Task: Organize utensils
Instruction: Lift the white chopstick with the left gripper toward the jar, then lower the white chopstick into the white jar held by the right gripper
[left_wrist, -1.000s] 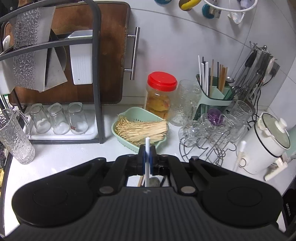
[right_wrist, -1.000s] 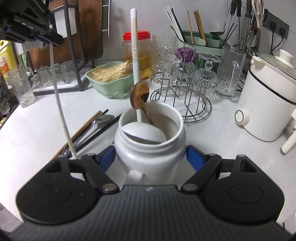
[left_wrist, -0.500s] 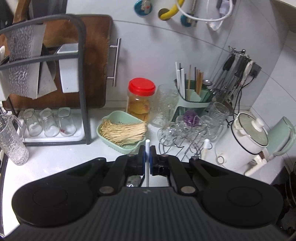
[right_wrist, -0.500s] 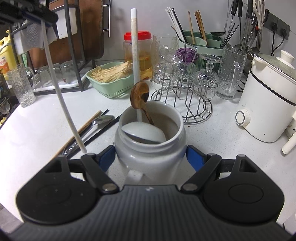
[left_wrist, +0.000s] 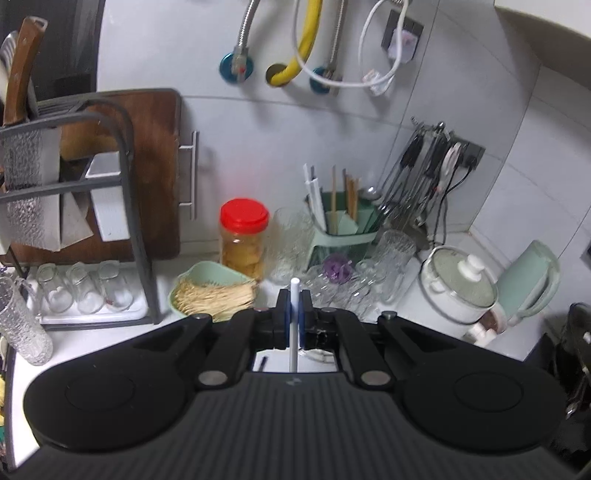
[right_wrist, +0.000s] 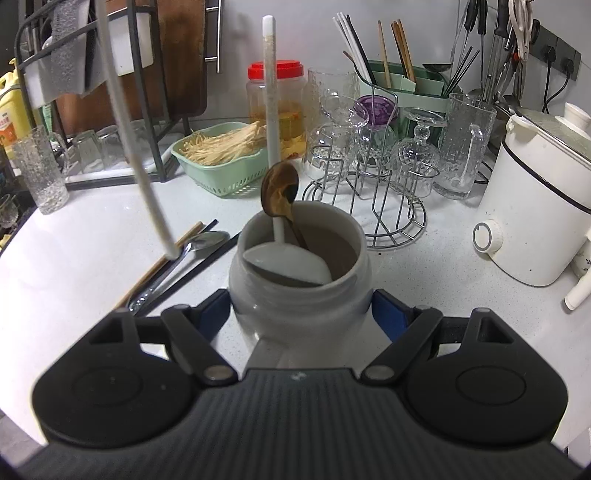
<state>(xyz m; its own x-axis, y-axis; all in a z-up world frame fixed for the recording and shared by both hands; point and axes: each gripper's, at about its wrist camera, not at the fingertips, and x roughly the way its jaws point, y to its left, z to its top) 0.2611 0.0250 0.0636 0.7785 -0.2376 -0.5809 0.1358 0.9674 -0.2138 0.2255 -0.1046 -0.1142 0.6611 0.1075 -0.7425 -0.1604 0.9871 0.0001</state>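
- Left wrist view: the left gripper is clamped on a thin white chopstick, which stands upright between its blue pads with its top end poking just above them.
- Beyond it on the counter sit a green basket of pale noodles, a jar with a red lid, a green utensil caddy holding upright chopsticks, and a white cooker to the right.
- A dark dish rack stands at the left, with upturned glasses beneath it and a wooden board behind it.
- Right wrist view: the right gripper grips a white jar on both sides, its blue pads pressed to the jar's wall; the jar stands on the counter.
- Inside the jar lean a white ladle, bowl down and handle up, and a brown wooden spoon with its bowl above the rim.
- The same white chopstick hangs slanted at the left of this view, its lower tip above loose utensils left of the jar.
- Those loose utensils are a metal spoon, a wooden chopstick and a black chopstick, lying together on the counter.
- A wire stand with upturned glasses stands behind the jar.
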